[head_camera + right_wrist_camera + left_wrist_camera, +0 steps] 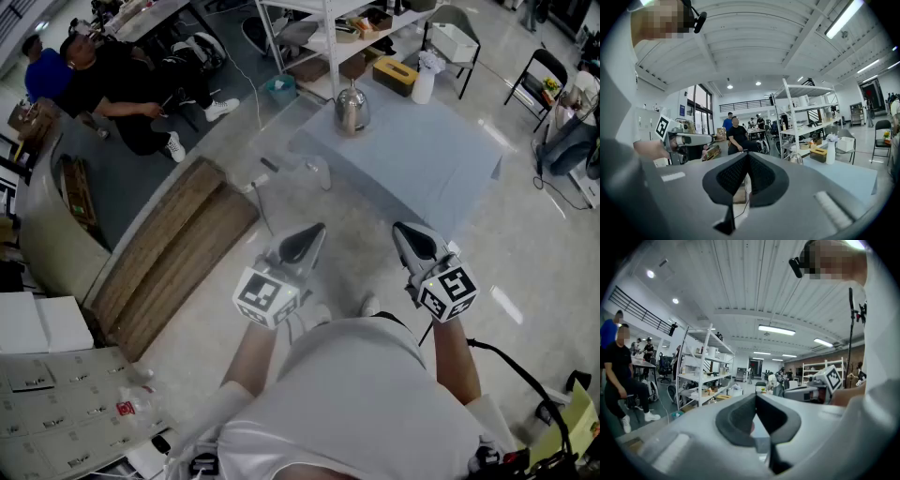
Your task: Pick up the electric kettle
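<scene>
The electric kettle [352,108] is seen standing upright near the far left corner of a table [422,159], well apart from both grippers, so the step in hand is judged to be the approach, with no reach begun. Its body is rounded, of polished metal that throws back the ceiling light, and narrows to a small lid with a knob; the handle cannot be made out at this range. A hard, slick, curved shell of this kind is expected to slip between flat pads, so the next move is judged to call for walking up to the table, spreading a pair of jaws and closing them on the handle, not the belly. The table is covered by a smooth, matt blue-grey sheet. Just beyond the kettle a yellow rectangular tissue box [395,75] and a white container [424,82] are set on the same top, with a white metal shelving rack [323,37] behind. The left gripper [317,230] and the right gripper [400,229] are held nearly level at chest height, each with its dark textured pads pressed together and nothing between them. Ribbed wooden panels [173,253] lie on the glossy floor at the left.
</scene>
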`<state>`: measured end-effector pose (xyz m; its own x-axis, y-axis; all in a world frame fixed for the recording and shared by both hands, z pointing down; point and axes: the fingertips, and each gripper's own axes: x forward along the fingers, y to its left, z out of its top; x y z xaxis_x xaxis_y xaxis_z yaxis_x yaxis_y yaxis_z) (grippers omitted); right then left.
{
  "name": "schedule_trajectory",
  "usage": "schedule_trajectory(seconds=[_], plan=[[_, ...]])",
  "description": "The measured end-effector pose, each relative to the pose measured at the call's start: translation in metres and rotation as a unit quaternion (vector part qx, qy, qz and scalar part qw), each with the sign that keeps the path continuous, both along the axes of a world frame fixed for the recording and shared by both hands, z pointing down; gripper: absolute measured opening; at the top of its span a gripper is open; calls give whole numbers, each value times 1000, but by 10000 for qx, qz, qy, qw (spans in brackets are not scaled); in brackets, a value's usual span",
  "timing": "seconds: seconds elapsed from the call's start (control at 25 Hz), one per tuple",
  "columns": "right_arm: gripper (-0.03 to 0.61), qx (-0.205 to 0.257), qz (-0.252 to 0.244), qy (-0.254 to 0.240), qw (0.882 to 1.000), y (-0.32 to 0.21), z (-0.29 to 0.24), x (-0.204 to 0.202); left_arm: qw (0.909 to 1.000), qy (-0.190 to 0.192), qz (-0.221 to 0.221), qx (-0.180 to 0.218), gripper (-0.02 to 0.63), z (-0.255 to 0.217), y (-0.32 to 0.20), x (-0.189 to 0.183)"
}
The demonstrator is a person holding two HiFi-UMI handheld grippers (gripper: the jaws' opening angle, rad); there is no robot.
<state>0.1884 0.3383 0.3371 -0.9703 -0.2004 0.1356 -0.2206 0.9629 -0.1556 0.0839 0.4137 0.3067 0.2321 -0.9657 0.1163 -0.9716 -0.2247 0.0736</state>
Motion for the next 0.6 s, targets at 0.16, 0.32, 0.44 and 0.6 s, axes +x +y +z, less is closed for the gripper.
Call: schedule_trajectory(seconds=[0.16,0.32,0.44,0.6], plan=[[3,-29,-12,-9,10000,0,4,1,10000,4,2,1,3,2,-1,2],[3,-26,-44,-1,10000,0,3,3,10000,-1,-7,-8,3,1,-2,5],[3,-32,-75,-4,10000,0,4,4,10000,-8,-26,-12,3,1,-2,7],[3,-34,-108,1,9999,-1,4,4,10000,-4,-39,-41,3,2,-4,8]])
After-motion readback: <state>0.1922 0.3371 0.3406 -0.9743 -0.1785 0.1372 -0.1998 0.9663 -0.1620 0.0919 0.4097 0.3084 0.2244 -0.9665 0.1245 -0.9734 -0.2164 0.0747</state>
